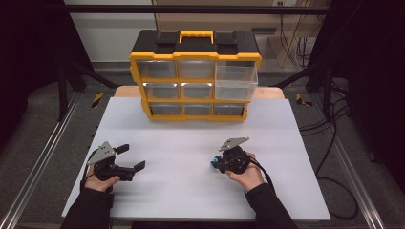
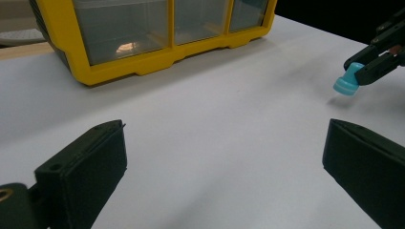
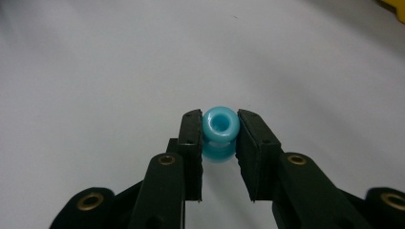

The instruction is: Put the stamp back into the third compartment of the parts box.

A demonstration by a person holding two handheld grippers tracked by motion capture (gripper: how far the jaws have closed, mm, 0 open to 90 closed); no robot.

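Right hand-held gripper [image 3: 218,138] clamped on small blue spool-shaped piece [image 3: 219,129], lower right of centre in high view, just above white tabletop [image 1: 191,143]. Left hand-held gripper [image 1: 129,160] at lower left, jaws wide, holding nothing. Yellow drawer cabinet [image 1: 196,78] at upper centre, one clear drawer [image 1: 236,82] pulled out at its upper right.

Probable step: carry piece to open drawer. Keep grip firm, lift clear of drawer front, release low inside.

Long axis roughly along the jaws, bored end toward right gripper camera, wider end outward.
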